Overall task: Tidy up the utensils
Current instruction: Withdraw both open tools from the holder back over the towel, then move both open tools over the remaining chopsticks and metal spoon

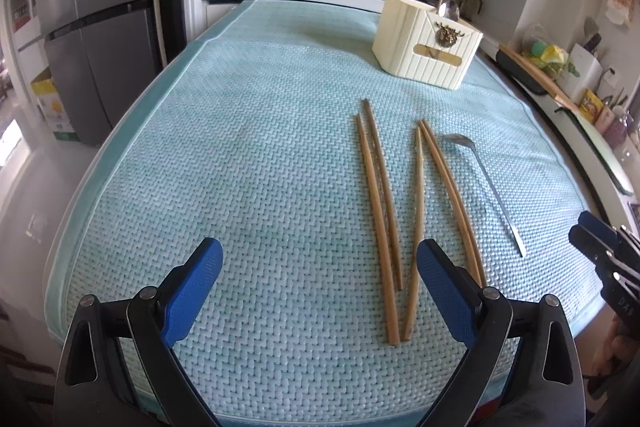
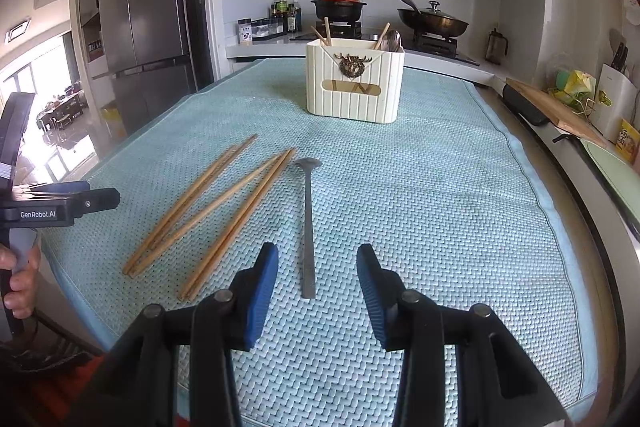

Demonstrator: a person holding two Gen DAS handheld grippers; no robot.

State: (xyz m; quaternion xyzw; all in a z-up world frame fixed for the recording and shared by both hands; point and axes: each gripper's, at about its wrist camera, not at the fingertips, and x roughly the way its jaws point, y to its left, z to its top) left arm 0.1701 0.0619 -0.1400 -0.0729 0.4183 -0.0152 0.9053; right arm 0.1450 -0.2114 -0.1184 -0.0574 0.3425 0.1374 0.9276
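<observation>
Four long tan wooden chopsticks (image 1: pixel 380 219) and a slim grey metal spoon (image 2: pixel 308 223) lie loose on the pale-blue woven mat (image 1: pixel 240 167) that covers the tabletop. The chopsticks form two rough pairs, and the spoon lies just beside the pair nearer the right tongs, bowl end pointing away. The cream ribbed utensil holder (image 2: pixel 354 83), with its brass stag emblem, stands upright well beyond them at the mat's far side and already carries a few chopsticks and a spoon.

Neither tool has taken anything up. The left tongs (image 1: pixel 320 291) are spread wide and released, hovering above the mat with the near ends of the chopsticks lying by the right-hand blue pad. The right tongs (image 2: pixel 316 287) are parted and empty too, with the tip of the spoon's handle lying between the pads but untouched.

The step in hand looks like the approach for a first pick. The next move probably calls for lowering the right tongs around the thin handle and clenching close to the mat, since flat metal offers little to grip, then carrying it to the holder.
</observation>
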